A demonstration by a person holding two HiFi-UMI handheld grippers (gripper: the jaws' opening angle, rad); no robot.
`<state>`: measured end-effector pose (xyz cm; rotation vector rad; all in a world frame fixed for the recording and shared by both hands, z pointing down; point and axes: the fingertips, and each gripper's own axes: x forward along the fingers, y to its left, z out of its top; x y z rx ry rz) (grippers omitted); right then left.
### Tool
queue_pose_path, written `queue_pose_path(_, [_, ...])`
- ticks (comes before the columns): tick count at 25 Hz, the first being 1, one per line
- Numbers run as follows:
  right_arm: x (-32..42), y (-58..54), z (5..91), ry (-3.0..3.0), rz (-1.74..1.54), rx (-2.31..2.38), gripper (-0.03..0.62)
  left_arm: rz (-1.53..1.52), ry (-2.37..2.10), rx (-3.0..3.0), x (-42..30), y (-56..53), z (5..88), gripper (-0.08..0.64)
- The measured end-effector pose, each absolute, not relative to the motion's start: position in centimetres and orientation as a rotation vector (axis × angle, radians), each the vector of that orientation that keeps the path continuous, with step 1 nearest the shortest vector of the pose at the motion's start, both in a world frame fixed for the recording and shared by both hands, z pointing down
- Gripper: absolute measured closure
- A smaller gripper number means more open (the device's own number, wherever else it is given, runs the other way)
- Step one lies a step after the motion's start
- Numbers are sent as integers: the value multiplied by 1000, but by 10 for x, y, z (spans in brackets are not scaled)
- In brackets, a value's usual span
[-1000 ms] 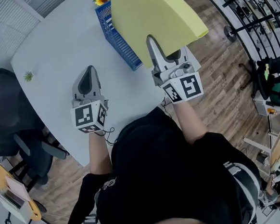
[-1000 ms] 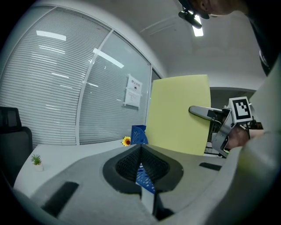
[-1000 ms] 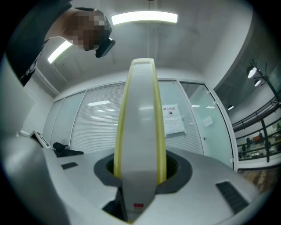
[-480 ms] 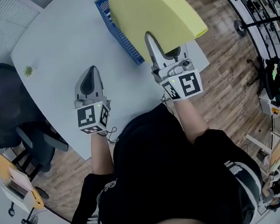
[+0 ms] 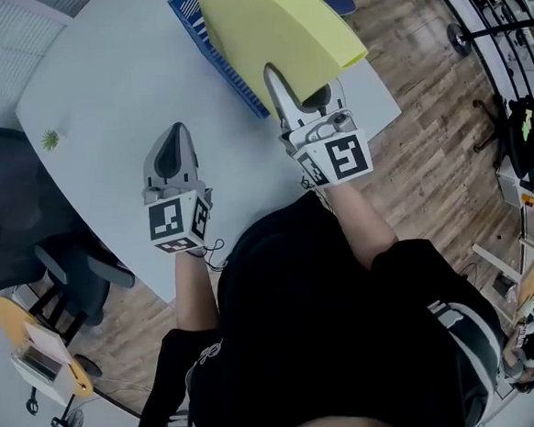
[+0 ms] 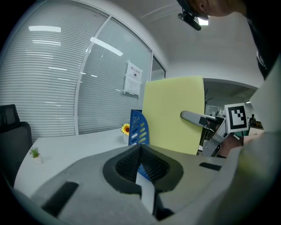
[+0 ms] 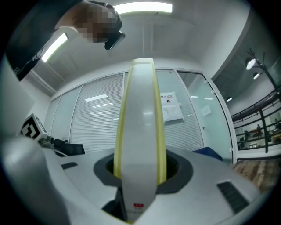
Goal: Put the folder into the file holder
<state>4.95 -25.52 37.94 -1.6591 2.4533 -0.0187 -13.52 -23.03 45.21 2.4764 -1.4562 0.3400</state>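
Left gripper (image 6: 140, 147) jaws seen closed together, nothing between. Beyond, yellow folder (image 6: 173, 114) is held upright, clamped at its edge by right gripper (image 6: 189, 116). Blue file holder (image 6: 138, 128) partly covered by it.

Finding: an office. I stand at a pale table (image 5: 102, 110) with rounded corners, and a black office chair (image 5: 10, 228) sits at its edge. On the table stands a blue file holder (image 5: 228, 68), with a yellow folder (image 5: 270, 23) close by it, a sunflower ornament (image 6: 126, 128) and a small potted plant (image 5: 50, 140). The walls are glass partitions backed by horizontal blinds (image 6: 48, 83), and one pane bears a posted notice (image 6: 133, 79). Overhead, a strip light (image 7: 142, 7) is set in a white ceiling. Underfoot is wood-pattern flooring (image 5: 428, 158).
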Motion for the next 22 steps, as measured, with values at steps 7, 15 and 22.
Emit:
queue_pose_path(7, [40,-255,389,2507,-3,-1703,428,314,-1449,2462,-141,-227,457,561])
queue_pose_path(15, [25,-261,393,2585,14,-1722,425,270,-1456,2451,-149,-226,457,561])
queue_pose_path(22, [23,-271,397,2600,-58,-1733,417,254,-1453,2440,-156,-226,458,561])
